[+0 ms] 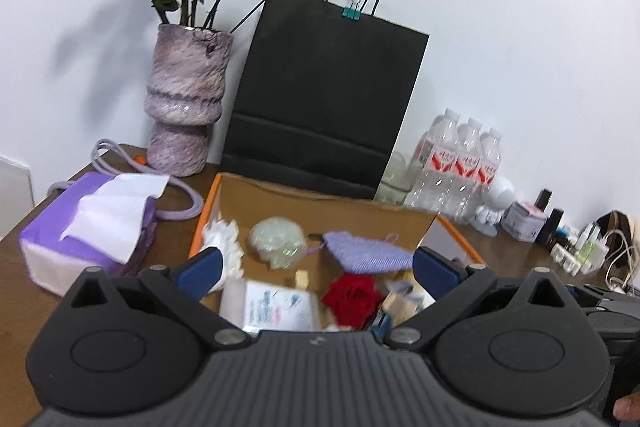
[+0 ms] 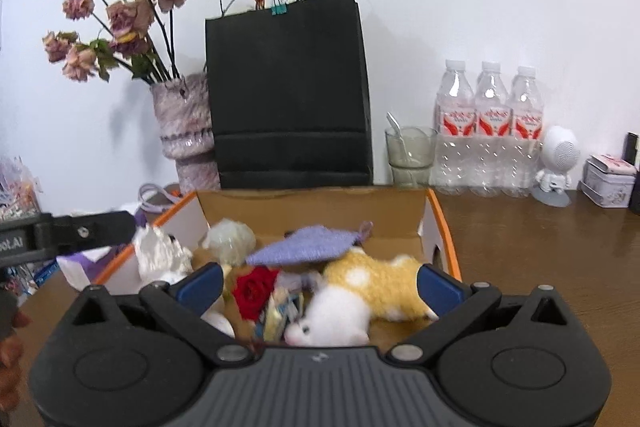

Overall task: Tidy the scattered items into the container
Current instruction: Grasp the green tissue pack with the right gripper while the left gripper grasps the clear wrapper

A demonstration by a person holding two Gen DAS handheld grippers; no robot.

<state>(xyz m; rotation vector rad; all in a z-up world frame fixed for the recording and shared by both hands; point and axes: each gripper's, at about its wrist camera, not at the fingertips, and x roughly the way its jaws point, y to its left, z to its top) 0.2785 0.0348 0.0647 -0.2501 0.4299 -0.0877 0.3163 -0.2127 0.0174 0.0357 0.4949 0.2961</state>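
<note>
An orange-rimmed cardboard box (image 2: 440, 223) sits on a wooden table (image 2: 540, 247), already holding a yellow-and-white plush cat (image 2: 360, 291), a red rose (image 2: 252, 289), a purple knitted cloth (image 2: 304, 247) and a printed packet (image 1: 276, 307) whose writing is too blurred to read. Above the box's near edge, the right gripper (image 2: 320, 287) and left gripper (image 1: 316, 271) both hang spread wide, pinching nothing. Behind the box stand a black paper bag (image 2: 288, 87) and three water bottles (image 2: 490, 123) with red-and-white labels, seemingly Chinese characters. Left of the box lies a purple tissue pack (image 1: 88, 227).
</note>
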